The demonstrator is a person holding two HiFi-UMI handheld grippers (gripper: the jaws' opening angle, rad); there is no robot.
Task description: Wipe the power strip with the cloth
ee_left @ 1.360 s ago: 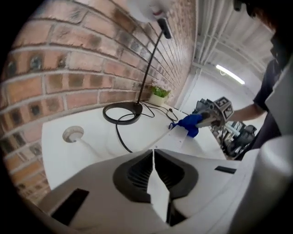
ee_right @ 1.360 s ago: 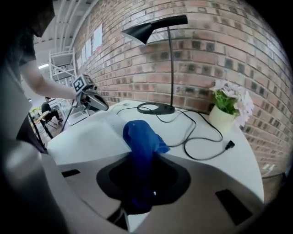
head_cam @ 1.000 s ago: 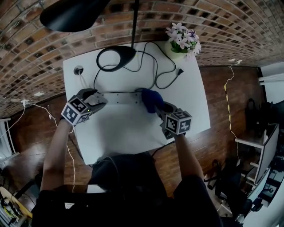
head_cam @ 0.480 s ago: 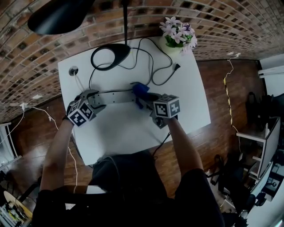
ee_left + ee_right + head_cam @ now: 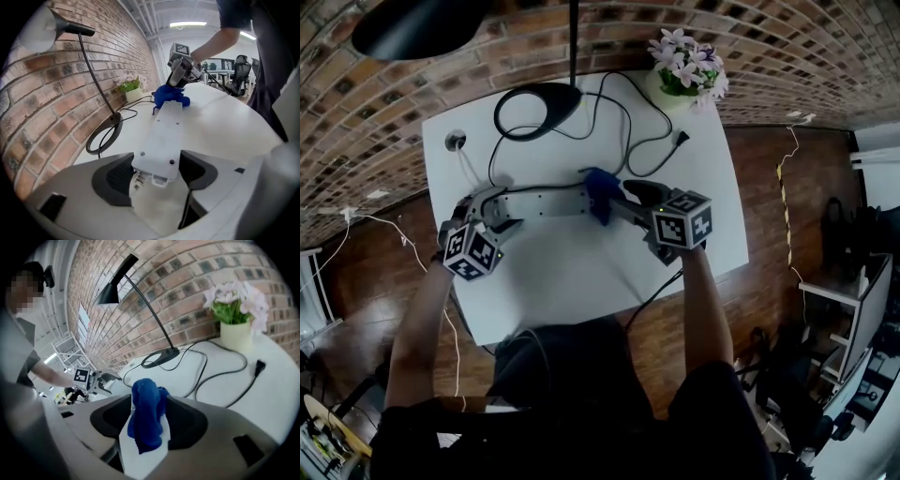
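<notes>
I see a white table [image 5: 581,281] pushed up against a red brick wall [image 5: 394,84]. A black lamp stands at the back, with its round foot [image 5: 546,98] on the table. A pot of pale flowers [image 5: 680,75] sits in the back right corner. A black cord winds over the table top and ends in a loose plug [image 5: 680,141].

The power strip [image 5: 548,202] is long and white. It lies flat near the middle of the table and runs from left to right. My left gripper [image 5: 508,208] has the left end of the strip between its two jaws. Both pads press on the strip's sides, so it has a tight hold on it.

The blue cloth [image 5: 598,187] is bunched up in a lump. It sits on the right end of the strip. My right gripper [image 5: 619,199] is right there, with the cloth between its jaws. Those jaws have just been opening and now stand wide. The cloth leans on one pad, and I can see a gap beside the other pad, so it is not squeezed.
</notes>
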